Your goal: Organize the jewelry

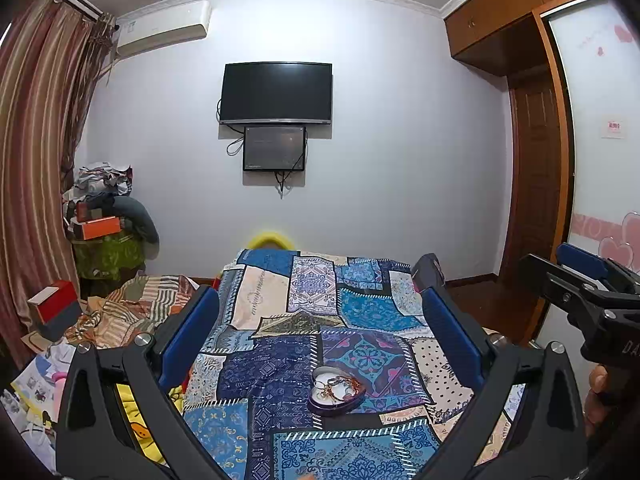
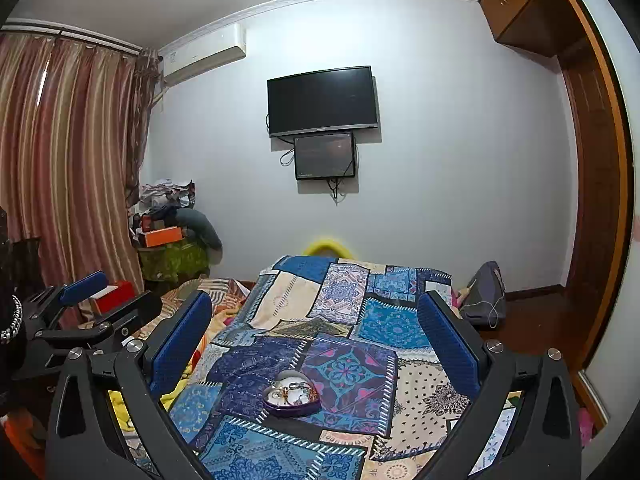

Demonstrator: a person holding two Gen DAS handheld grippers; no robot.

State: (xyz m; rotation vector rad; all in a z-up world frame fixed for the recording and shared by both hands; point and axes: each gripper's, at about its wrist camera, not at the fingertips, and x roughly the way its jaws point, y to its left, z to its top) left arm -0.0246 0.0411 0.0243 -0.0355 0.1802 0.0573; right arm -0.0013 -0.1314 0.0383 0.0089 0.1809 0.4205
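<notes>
- Left wrist view shows one heart-shaped tin (image 1: 337, 396) sitting on one bed cover (image 1: 280, 320) made of blue patches.
- The tin is open on top, with a small pile of jewelry (image 1: 340, 385) inside. The pieces are tangled, so I cannot count them. I can see gold rings and a reddish string.
- The tin sits in the near part of the bed, a little toward the right side.
- One left gripper (image 1: 320, 344) is in this view. Its two blue pads (image 1: 188, 336) are spread wide, one on each side of the tin, and nothing is held between them.
- The left gripper hangs above the bed and points along it toward the far wall. It does not touch the tin.
- One right gripper (image 1: 576, 280) pokes in from the right edge, held up in the air, well apart from the tin. A bit of a hand (image 1: 598, 380) shows under it.
- In the right wrist view, the right gripper (image 2: 316, 340) also has its two pads spread wide, with nothing held.
- It is up above the bed too, with the tin (image 2: 292, 398) in front of it and lower down.
- The left gripper (image 2: 96, 300) shows at the left edge there, held off to the side.
- On the wall are two dark screens: one big TV (image 1: 277, 93) and one smaller screen (image 1: 275, 149) just under it.
- One air conditioner (image 1: 164, 30) hangs high up near the curtain (image 1: 36, 140).
</notes>
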